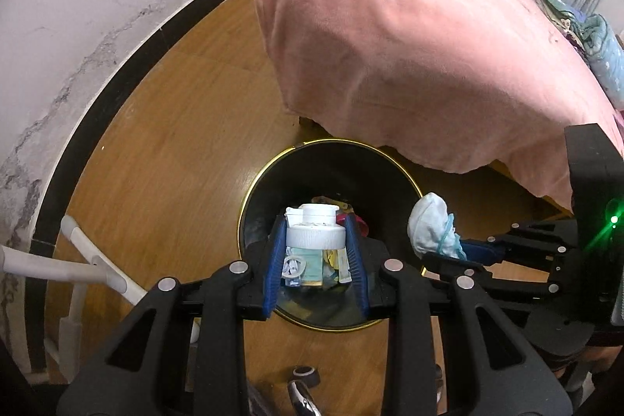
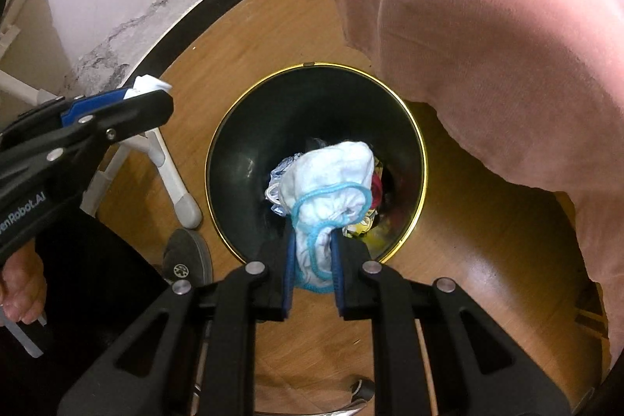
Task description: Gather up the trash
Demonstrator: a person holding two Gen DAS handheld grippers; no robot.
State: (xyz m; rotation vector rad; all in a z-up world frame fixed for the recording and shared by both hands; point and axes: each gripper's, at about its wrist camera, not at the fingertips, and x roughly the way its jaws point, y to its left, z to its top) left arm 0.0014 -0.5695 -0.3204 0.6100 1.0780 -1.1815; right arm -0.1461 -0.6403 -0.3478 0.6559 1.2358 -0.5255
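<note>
A black round trash bin with a gold rim stands on the wooden floor, with colourful wrappers at its bottom. My left gripper is shut on a white plastic bottle and holds it over the bin's mouth. My right gripper is shut on a crumpled white face mask with blue loops, also over the bin. The mask also shows in the left wrist view, at the bin's right rim. The left gripper appears at the left in the right wrist view.
A bed under a pink blanket overhangs the bin on the right. A white wall with a black skirting runs at the left. A white frame leg and a shoe are left of the bin.
</note>
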